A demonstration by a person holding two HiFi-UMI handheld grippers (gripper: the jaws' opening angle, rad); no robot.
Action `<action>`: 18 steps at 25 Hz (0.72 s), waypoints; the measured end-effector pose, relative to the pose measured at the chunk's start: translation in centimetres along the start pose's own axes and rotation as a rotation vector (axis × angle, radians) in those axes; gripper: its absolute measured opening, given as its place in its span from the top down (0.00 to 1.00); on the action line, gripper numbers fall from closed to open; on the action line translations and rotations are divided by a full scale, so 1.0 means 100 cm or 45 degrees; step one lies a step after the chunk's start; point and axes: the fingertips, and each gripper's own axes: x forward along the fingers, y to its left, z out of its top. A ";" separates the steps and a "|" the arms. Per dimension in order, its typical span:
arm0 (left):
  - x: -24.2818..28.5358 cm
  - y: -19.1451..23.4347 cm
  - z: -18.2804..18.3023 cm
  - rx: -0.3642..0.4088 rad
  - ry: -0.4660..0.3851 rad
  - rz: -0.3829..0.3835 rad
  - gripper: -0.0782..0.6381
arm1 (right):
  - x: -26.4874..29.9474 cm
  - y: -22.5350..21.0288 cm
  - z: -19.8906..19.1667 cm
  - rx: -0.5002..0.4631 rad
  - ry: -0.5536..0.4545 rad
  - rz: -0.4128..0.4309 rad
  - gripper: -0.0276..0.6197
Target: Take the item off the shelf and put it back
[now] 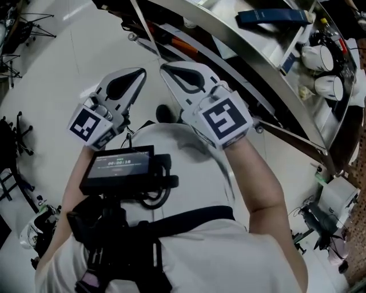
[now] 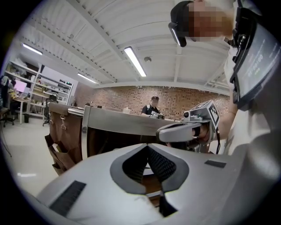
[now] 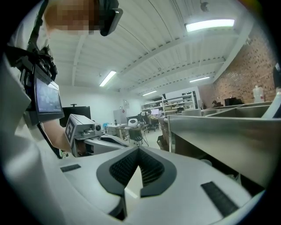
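Observation:
Both grippers are raised side by side in front of the person's chest, apart from the shelf. My left gripper [image 1: 139, 72] is shut with nothing between its jaws, and its own view shows the tips [image 2: 147, 148] meeting. My right gripper [image 1: 166, 68] is also shut and empty, its tips [image 3: 138, 151] pressed together. The metal shelf [image 1: 251, 63] runs across the upper right of the head view. On it lie a dark blue flat item [image 1: 269, 16] and two white cups [image 1: 320, 57]. Neither gripper touches any of them.
The shelf's steel edge [image 3: 219, 132] stands close on the right of the right gripper, and brown pouches [image 2: 61, 132] hang at its far end. A screen unit [image 1: 123, 166] is strapped to the person's chest. Tripods [image 1: 14, 149] and gear stand on the pale floor at left.

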 end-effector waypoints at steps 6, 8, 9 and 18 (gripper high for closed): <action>0.003 -0.002 0.002 0.008 0.006 -0.006 0.89 | -0.010 0.000 0.000 0.025 0.014 -0.017 0.95; 0.007 -0.005 0.004 0.020 0.010 -0.016 0.89 | -0.013 -0.002 0.000 0.039 -0.009 -0.024 0.95; 0.009 -0.007 0.004 0.026 0.012 -0.020 0.89 | -0.014 -0.003 0.000 0.050 -0.018 -0.029 0.95; 0.020 -0.017 0.008 0.040 0.031 -0.046 0.89 | -0.022 -0.007 0.001 0.046 -0.033 -0.034 0.95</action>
